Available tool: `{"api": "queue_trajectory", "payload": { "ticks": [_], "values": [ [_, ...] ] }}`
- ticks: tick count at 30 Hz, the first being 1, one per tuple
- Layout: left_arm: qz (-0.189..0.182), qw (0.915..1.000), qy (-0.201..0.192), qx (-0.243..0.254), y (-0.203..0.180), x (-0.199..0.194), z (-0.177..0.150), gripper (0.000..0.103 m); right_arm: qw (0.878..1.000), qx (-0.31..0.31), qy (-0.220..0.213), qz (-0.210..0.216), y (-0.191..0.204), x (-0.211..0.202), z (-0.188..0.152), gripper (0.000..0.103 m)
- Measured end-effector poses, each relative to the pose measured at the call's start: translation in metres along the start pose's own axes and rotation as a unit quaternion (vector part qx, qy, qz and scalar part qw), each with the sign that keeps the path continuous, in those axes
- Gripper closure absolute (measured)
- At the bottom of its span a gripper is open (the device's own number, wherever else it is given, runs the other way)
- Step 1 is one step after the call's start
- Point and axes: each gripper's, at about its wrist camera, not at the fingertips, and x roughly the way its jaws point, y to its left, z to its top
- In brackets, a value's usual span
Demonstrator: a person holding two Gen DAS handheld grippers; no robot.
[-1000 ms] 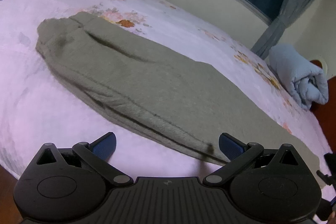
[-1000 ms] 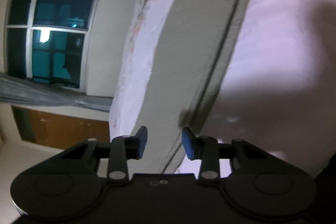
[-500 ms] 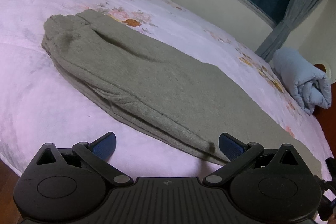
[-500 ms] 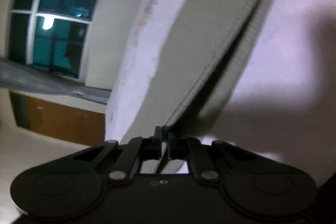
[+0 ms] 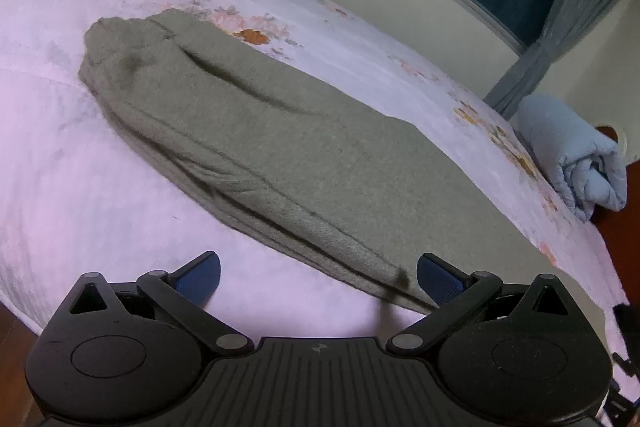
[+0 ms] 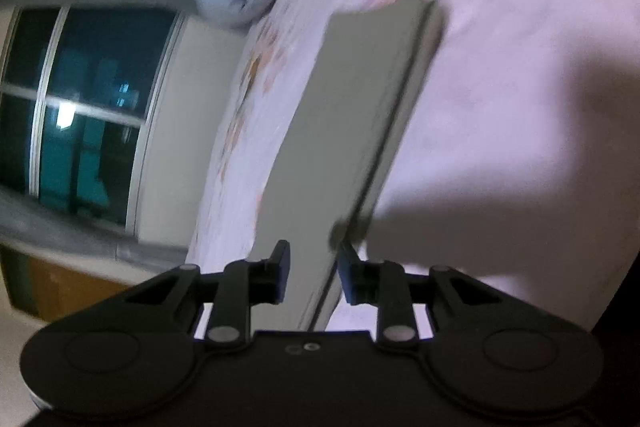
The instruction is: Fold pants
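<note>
Grey fleecy pants (image 5: 280, 147) lie lengthwise, legs stacked; left gripper (image 5: 318, 281) and right gripper (image 6: 312, 273) jaws spread.

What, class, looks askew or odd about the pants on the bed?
Mostly tidy: the grey pants lie folded lengthwise on the pink bedsheet. The near long edge is uneven, its layers bunched and not quite aligned. Nothing looks spilled or damaged.

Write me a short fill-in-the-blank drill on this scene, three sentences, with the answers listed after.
1. The grey pants lie on a bed with a ____ floral sheet.
2. The left gripper has its jaws wide ____, holding nothing.
3. The rolled blanket at the far corner of the bed is light ____.

Missing words: pink; open; blue
</note>
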Motion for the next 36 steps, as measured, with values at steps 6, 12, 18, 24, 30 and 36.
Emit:
{"api": "queue_trajectory", "payload": {
  "ticks": [6, 12, 18, 24, 30, 36],
  "values": [
    [0.004, 0.9995, 0.006, 0.029, -0.010, 0.002, 0.000, 0.000, 0.999, 0.036, -0.034, 0.001, -0.014, 0.001, 0.028, 0.085],
    [0.011, 0.9996, 0.011, 0.021, -0.009, 0.004, 0.001, 0.000, 0.999, 0.026, -0.033, -0.022, -0.019, 0.014, 0.044, 0.103],
    [0.016, 0.9995, 0.012, 0.024, -0.014, 0.007, 0.001, 0.000, 0.998, 0.005, -0.042, -0.046, -0.021, 0.011, 0.048, 0.102],
    [0.021, 0.9987, -0.004, 0.046, -0.021, 0.001, -0.001, 0.000, 0.999, -0.016, 0.030, 0.037, 0.012, 0.001, -0.008, 0.084],
    [0.021, 0.9991, -0.004, 0.037, -0.014, -0.014, 0.000, 0.000, 0.981, -0.014, 0.178, 0.071, 0.051, 0.065, -0.102, 0.084],
    [0.013, 0.9999, -0.003, -0.003, 0.013, -0.029, -0.006, 0.000, 0.975, 0.006, 0.216, 0.055, 0.056, 0.100, -0.137, 0.084]
  ]
}}
